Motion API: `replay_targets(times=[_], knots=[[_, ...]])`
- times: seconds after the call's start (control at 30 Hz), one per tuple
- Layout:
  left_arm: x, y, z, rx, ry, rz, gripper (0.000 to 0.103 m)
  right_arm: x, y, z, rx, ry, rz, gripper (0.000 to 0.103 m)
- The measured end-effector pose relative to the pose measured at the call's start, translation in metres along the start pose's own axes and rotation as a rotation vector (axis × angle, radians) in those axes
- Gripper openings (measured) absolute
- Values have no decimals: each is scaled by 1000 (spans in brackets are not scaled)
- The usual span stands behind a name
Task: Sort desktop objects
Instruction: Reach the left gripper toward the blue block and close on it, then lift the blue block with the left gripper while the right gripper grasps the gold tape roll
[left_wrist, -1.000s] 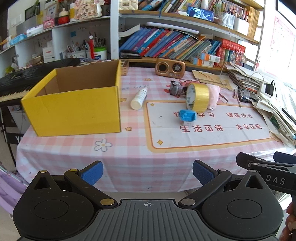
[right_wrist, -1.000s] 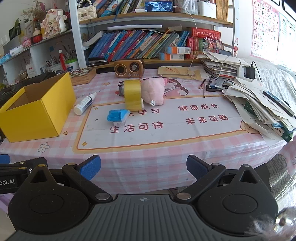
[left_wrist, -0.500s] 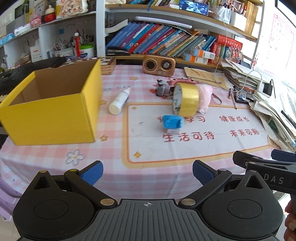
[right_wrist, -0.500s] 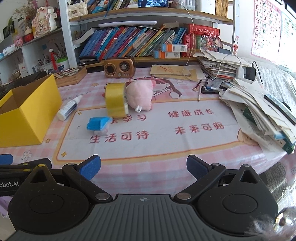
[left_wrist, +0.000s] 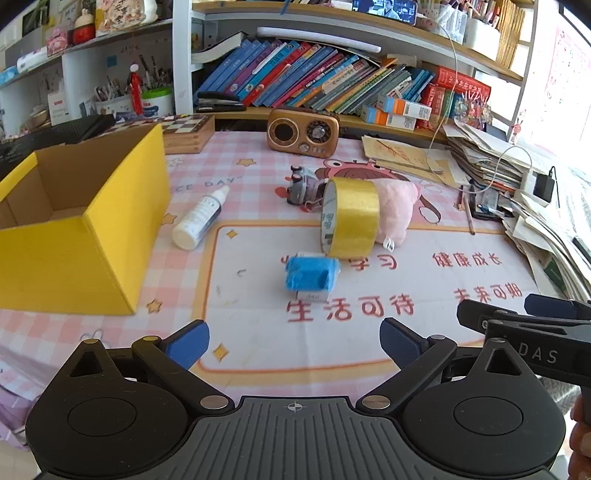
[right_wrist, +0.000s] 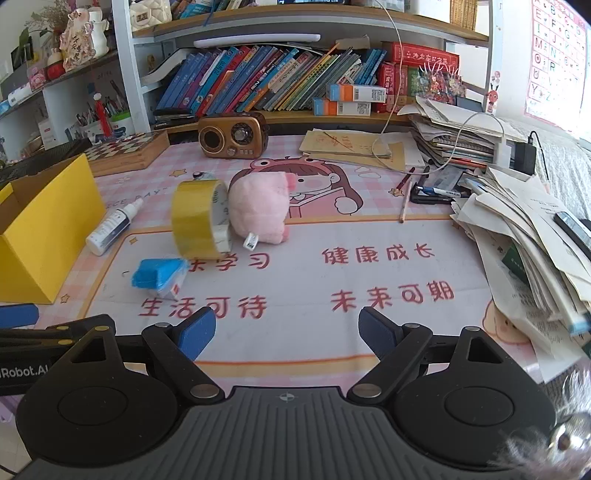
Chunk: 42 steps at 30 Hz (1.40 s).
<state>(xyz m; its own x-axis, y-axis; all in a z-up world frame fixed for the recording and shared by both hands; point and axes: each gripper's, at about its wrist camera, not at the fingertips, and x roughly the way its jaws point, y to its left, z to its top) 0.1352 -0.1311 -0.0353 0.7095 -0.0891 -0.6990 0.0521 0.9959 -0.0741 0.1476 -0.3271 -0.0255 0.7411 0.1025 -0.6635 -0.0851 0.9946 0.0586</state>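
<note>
Both empty over near counter (left_wrist: 110, 325) edge: left tool (left_wrist: 293, 338) spread wide, right tool (right_wrist: 286, 326) closing on nothing, aimed toward blue packet (left_wrist: 312, 275), tape roll (left_wrist: 351, 218), bottle (left_wrist: 201, 219); open yellow box (left_wrist: 85, 254) far left for sorting.

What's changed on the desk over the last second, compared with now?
Both grippers came in closer over the table; the right gripper is closing its jaws on nothing. The left gripper is open and empty. The tape roll, plush pig and yellow box stayed put.
</note>
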Motion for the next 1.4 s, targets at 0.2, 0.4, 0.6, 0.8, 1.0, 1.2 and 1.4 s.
replay_targets(times=[0.2, 0.4, 0.6, 0.8, 1.0, 1.2, 1.4], knots=[[27, -11, 15, 13, -9, 34, 89, 12, -16, 9, -8, 4, 19, 85], [61, -24, 24, 46, 13, 63, 80, 22, -27, 17, -14, 6, 40, 85], [86, -29, 26, 57, 53, 102, 66, 33, -36, 24, -21, 17, 52, 85], [99, -25, 27, 44, 88, 121, 47, 43, -38, 31, -28, 20, 71, 85], [83, -18, 33, 30, 61, 110, 41, 53, -23, 40, -50, 10, 128, 85], [46, 7, 39, -39, 14, 114, 41, 64, 11, 49, -121, -7, 201, 85], [9, 23, 34, -67, -30, 150, 41, 81, 46, 60, -172, -18, 211, 80]])
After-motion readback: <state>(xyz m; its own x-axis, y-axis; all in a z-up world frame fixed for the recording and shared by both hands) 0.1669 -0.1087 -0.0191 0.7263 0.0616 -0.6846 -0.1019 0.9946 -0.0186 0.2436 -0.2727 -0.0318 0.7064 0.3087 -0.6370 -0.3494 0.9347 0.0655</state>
